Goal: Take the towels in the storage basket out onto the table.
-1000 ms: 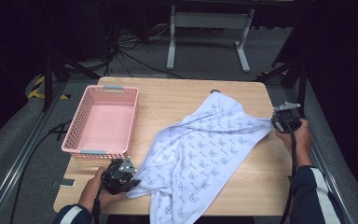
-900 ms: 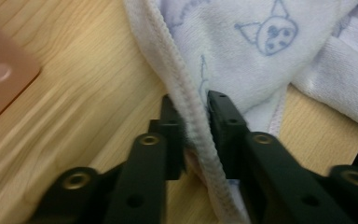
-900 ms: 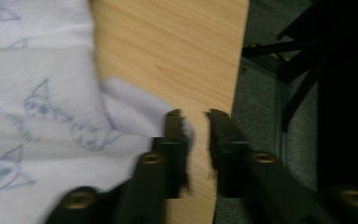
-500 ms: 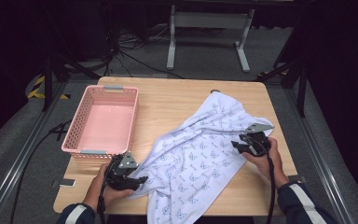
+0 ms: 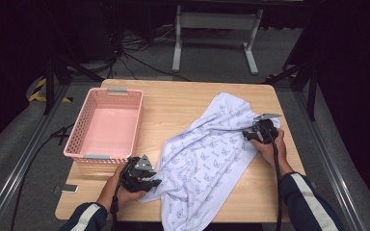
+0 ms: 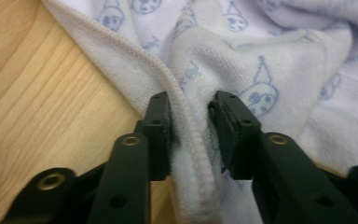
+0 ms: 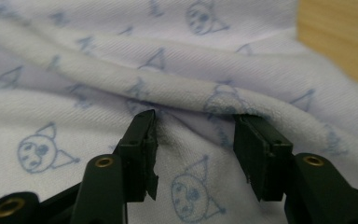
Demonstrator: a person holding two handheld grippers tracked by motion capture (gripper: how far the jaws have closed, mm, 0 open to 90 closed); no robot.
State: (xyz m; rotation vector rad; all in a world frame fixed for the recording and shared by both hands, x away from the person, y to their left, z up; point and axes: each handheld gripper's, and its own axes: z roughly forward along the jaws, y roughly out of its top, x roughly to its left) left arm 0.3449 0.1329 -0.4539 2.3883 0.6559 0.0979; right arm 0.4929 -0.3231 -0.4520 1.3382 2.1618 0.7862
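A white towel [image 5: 207, 154] with a blue face print lies crumpled across the right half of the wooden table [image 5: 173, 101]. My left gripper [image 5: 151, 183] is at the towel's near left corner. In the left gripper view its jaws have just been closing, and the gripper [image 6: 191, 105] now pinches a bunched fold of the towel's hem [image 6: 189, 154]. My right gripper [image 5: 246, 136] rests on the towel's right side. Its jaws [image 7: 193, 119] have just been opening and stand apart over the cloth, in front of a raised ridge of towel [image 7: 168, 88].
A pink plastic basket [image 5: 77, 144] with nothing inside stands at the table's left. Bare wood lies between basket and towel and along the far edge. The towel's near end hangs over the front edge [image 5: 192, 224]. A metal stand [image 5: 212, 21] is on the floor beyond.
The right hand came in from the table's right edge onto the towel and its jaws opened. The left gripper shifted slightly, opened, then closed on the towel's corner.
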